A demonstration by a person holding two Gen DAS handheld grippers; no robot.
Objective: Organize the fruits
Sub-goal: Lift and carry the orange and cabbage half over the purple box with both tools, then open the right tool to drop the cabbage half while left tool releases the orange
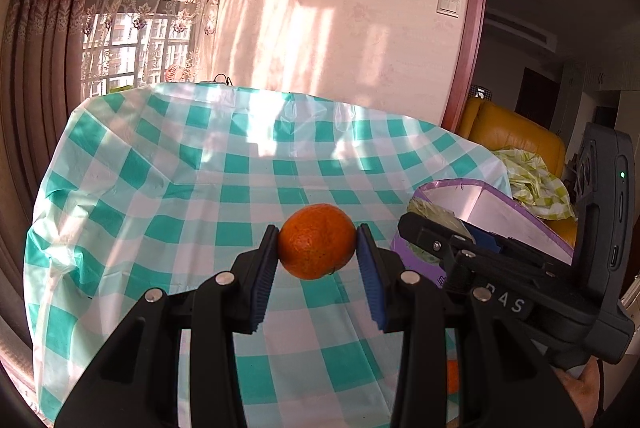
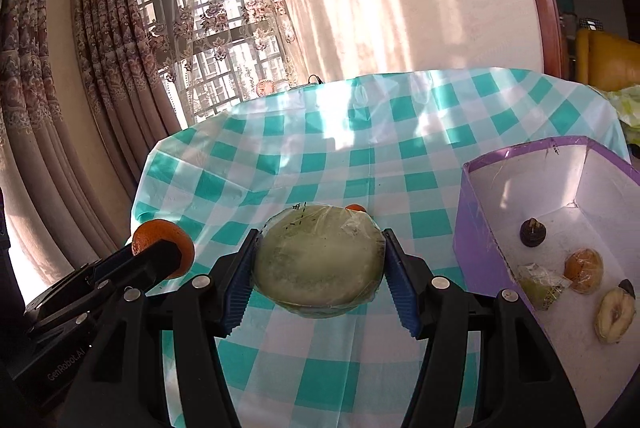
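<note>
Both grippers carry fruit above the checked desk [image 1: 168,188]
Left gripper [image 1: 317,252] fingers clamp an orange [image 1: 316,241]; right gripper [image 2: 320,260] fingers clamp a film-wrapped green fruit [image 2: 316,260], perhaps melon, beside the purple box [image 2: 476,228]

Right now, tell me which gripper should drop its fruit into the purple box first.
Right, probably. The right gripper holds the wrapped melon half beside the purple box, whose open inside lies just to its right. The left gripper, holding the orange, sits farther away, with the right gripper between it and the box.
</note>
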